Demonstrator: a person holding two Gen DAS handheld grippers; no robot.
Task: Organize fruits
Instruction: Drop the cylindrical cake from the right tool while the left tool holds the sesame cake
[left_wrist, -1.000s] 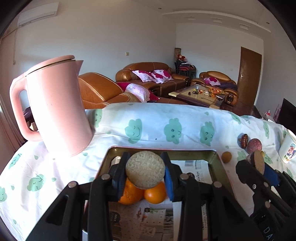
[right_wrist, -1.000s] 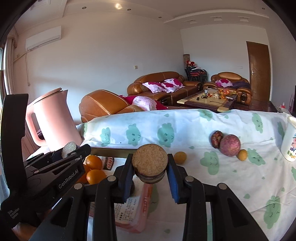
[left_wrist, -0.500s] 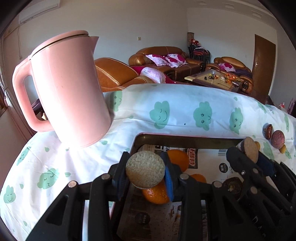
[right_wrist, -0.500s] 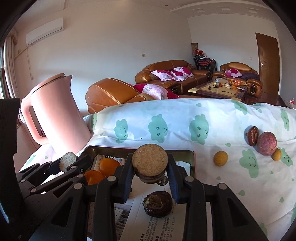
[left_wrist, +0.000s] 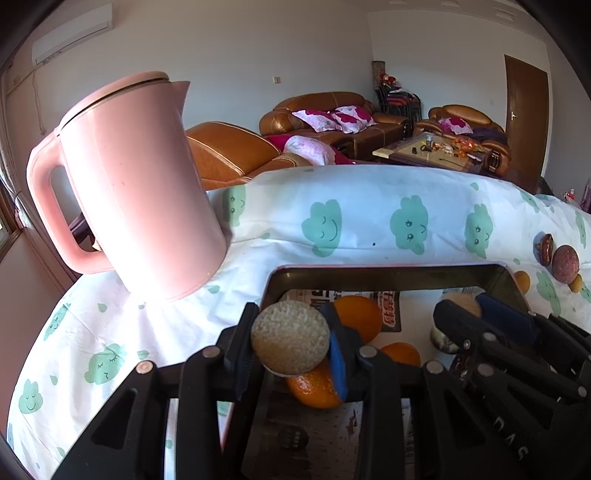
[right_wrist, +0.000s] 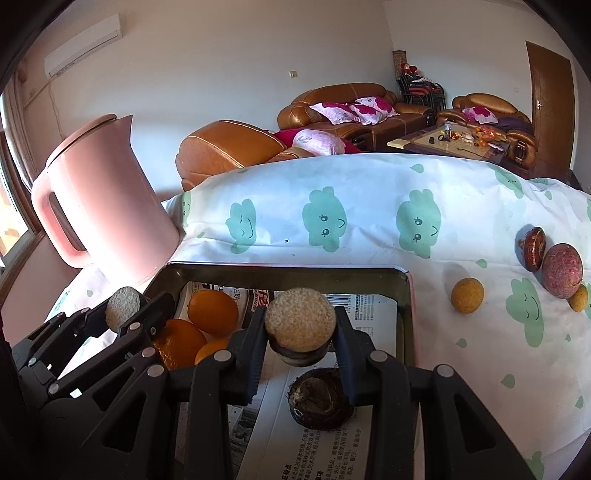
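Observation:
A dark metal tray lined with newspaper lies on the cloud-print cloth. It holds three oranges at its left and a dark brown fruit in front. My right gripper is shut on a dark round fruit just above the tray. My left gripper is over the tray's left edge beside the oranges; its jaws stand close together with only the round marker disc showing between them. A small yellow fruit, a purple-red fruit and a brown fruit lie on the cloth to the right.
A tall pink kettle stands left of the tray, close to the left gripper. A second small yellow fruit lies by the purple-red one. Sofas and a coffee table lie beyond the far table edge.
Both grippers have come forward over the tray and lower. The right gripper still carries its dark fruit, now just above the tray beside the dark brown fruit lying there.

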